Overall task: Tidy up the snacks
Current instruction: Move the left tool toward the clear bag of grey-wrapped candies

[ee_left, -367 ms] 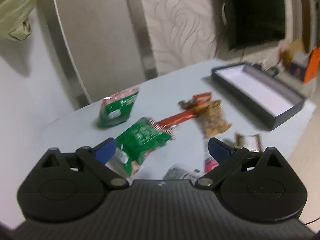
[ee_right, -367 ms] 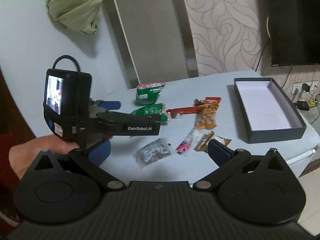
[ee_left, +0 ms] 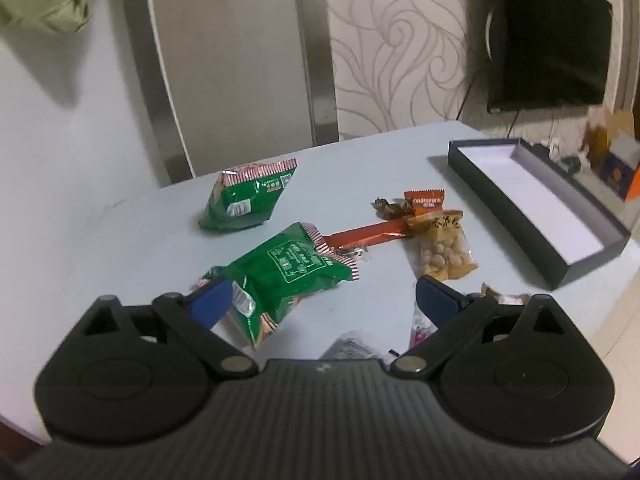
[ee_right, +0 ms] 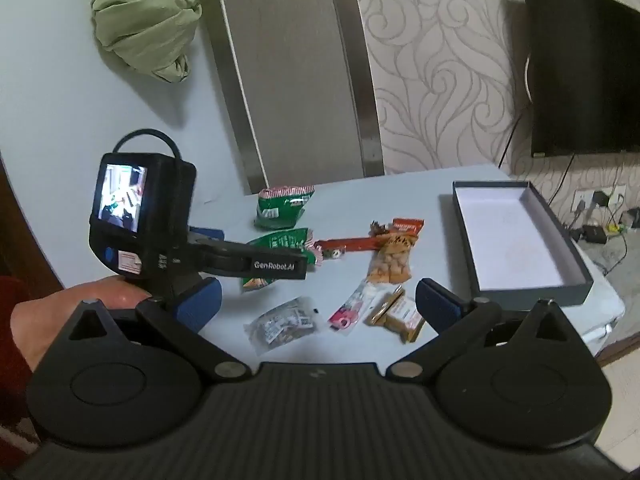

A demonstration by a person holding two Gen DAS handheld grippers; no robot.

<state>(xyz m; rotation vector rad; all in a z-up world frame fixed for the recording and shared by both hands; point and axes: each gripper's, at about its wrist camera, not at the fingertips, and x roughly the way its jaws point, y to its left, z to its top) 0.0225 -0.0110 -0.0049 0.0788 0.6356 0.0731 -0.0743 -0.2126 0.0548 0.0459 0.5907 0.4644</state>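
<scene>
Several snack packs lie on the pale table. My left gripper is open, low over the near green bag, which lies between its fingers. A second green bag lies farther back. A red bar, a peanut pack and an orange pack lie to the right. My right gripper is open and empty above a clear grey pack, a pink packet and a brown packet. The left gripper also shows in the right wrist view.
An open dark box with a white inside stands on the table's right end, also in the left wrist view. A TV hangs on the patterned wall. A green cloth bundle hangs at the upper left. Cables and plugs lie beyond the table.
The left gripper has turned and shifted a little, so the green bags and the box sit farther right in its view. Both grippers stay open.
</scene>
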